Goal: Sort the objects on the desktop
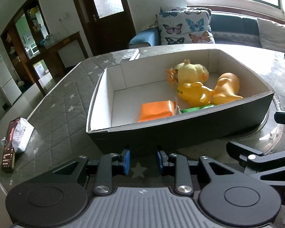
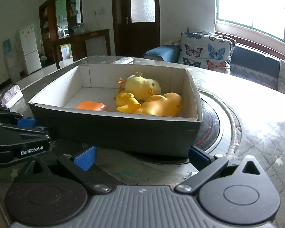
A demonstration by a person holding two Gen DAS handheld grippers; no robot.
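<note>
Toys sit in the box (image 1: 180, 129): soft yellow chick (image 1: 191, 71), smooth ducks (image 1: 194, 93), squashy orange packet (image 1: 156, 110). Left gripper (image 1: 142, 161) nearly closed, empty. Right view: right gripper (image 2: 140, 157) wide apart, empty. Chick (image 2: 142, 87) looks light; pinch its middle.

Yellow ducks (image 2: 148, 98), black box (image 2: 114, 131)

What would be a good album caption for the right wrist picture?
Open right gripper facing a dark box holding a plush chick, two rubber ducks and an orange packet.
</note>
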